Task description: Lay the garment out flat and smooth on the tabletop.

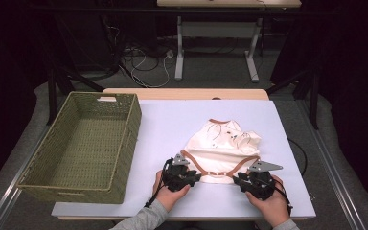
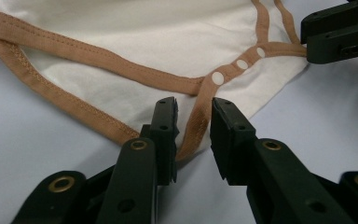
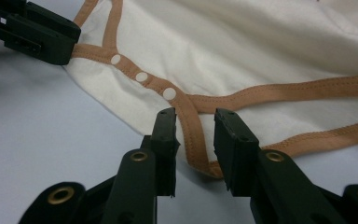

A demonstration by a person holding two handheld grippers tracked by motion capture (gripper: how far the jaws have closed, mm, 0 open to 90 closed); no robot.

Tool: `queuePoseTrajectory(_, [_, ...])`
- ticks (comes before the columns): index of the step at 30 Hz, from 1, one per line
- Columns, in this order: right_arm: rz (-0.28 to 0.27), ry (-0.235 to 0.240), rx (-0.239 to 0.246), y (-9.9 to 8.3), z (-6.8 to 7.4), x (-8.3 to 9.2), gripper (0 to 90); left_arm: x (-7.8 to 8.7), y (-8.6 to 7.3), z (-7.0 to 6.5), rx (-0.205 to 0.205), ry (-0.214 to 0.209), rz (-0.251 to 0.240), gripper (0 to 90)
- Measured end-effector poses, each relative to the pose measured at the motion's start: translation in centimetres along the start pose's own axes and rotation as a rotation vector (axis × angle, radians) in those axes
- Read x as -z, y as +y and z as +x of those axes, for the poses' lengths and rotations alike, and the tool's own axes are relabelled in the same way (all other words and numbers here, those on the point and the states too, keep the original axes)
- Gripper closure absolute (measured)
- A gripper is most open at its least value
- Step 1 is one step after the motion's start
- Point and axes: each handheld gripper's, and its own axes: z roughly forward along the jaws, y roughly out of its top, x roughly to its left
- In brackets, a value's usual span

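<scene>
White tabletop [image 1: 172, 129] w/ a light wood edge strip along the far side; the sheet is smooth, matte and faintly bluish under the lamp. Beyond it there is dark grey floor, loose cables [image 1: 143, 67] in a tangle, and the white legs of a second desk [image 1: 215, 43]. The room is dim and black at both sides.

An olive woven basket [image 1: 62, 182] sits on the table's left part, its near corner overhanging the edge, w/ a cut-out handle in the far wall.

The baby bodysuit [image 1: 220, 143] lies flat right of centre: cream fabric, tan binding, neck end away from the person, snap-crotch end nearest them. A small print shows on the chest, too small to read.

The left gripper [image 1: 191, 177] is at the bodysuit's near-left corner. In the left gripper view the tan trim [image 2: 193, 126] runs up between the jaws, which stand close together w/ a narrow gap; the pads look just off the fabric, though a touch on the left pad can't be ruled out. Three white snaps [image 2: 218, 77] sit just past the tips.

The right gripper [image 1: 237, 178] is at the near-right corner, mirror pose. In the right gripper view the trim loop lies between the jaws in the same way, w/ a gap on both sides, so not clamped as far as I can see.

Both hands rest on the table surface, w/ grey sleeves at the bottom edge.
</scene>
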Motion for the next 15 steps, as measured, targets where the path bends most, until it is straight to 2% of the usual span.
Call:
queuePoseTrajectory(3, [0.016,0.007,0.006,-0.02,0.02,-0.21,74.3,0.04,-0.04,0.1,-0.005,-0.01,0.01,78.6])
queuePoseTrajectory(8, [0.047,0.012,0.003,-0.03,0.02,-0.26,86.2,0.21,-0.05,0.28,0.001,-0.01,0.024,88.1])
queuePoseTrajectory(10, [0.049,0.021,0.001,0.0,0.07,-0.21,89.2,0.27,-0.01,0.31,0.0,-0.012,0.026,89.2])
queuePoseTrajectory(15, [0.054,0.034,-0.005,0.14,0.38,-0.03,90.0,0.73,0.11,0.33,0.004,-0.01,0.021,89.7])
